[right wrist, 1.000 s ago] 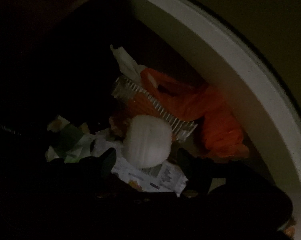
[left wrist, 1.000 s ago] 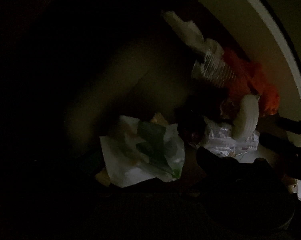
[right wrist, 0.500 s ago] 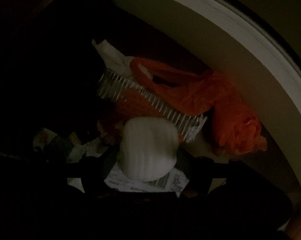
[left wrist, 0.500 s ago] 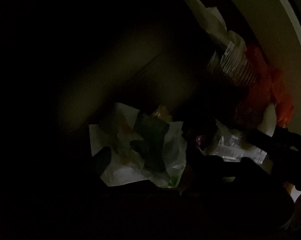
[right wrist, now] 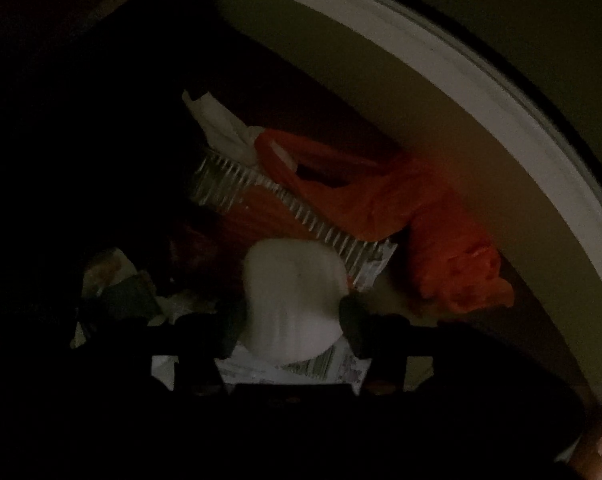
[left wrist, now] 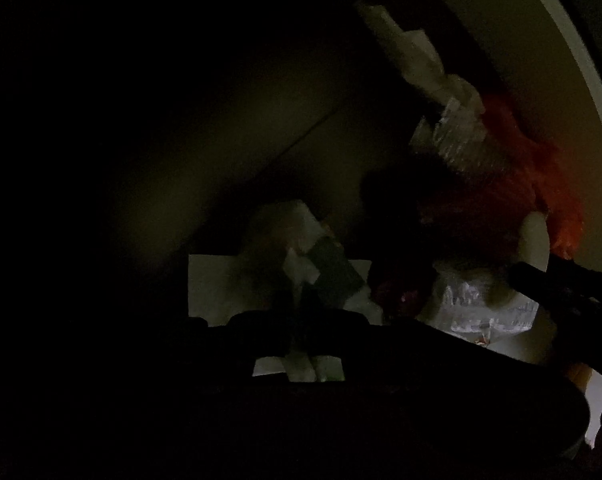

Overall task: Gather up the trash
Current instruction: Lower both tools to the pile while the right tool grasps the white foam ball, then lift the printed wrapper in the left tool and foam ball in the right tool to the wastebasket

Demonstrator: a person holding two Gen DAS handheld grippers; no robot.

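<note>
The scene is very dark. A crumpled white and green paper wrapper (left wrist: 217,288) lies on the floor, and my left gripper (left wrist: 299,320) is shut on its near fold. A white round foam piece (right wrist: 297,280) rests on a printed paper slip (right wrist: 321,368). My right gripper (right wrist: 293,312) points down over it, its jaws closing, with the two fingers touching the piece's left and right sides. In the left wrist view the same foam piece (left wrist: 535,240) shows edge-on at the right, with a dark finger of the right gripper in front of it.
A ribbed foil tray (right wrist: 221,184) and an orange plastic bag (right wrist: 441,240) lie just beyond the foam piece, with a white tissue (right wrist: 217,124) behind them. A wall with a white baseboard (right wrist: 461,68) curves along the right.
My left gripper has come down over the wrapper and shut on it. The right gripper's fingers have drawn in from either side until they meet the foam piece.
</note>
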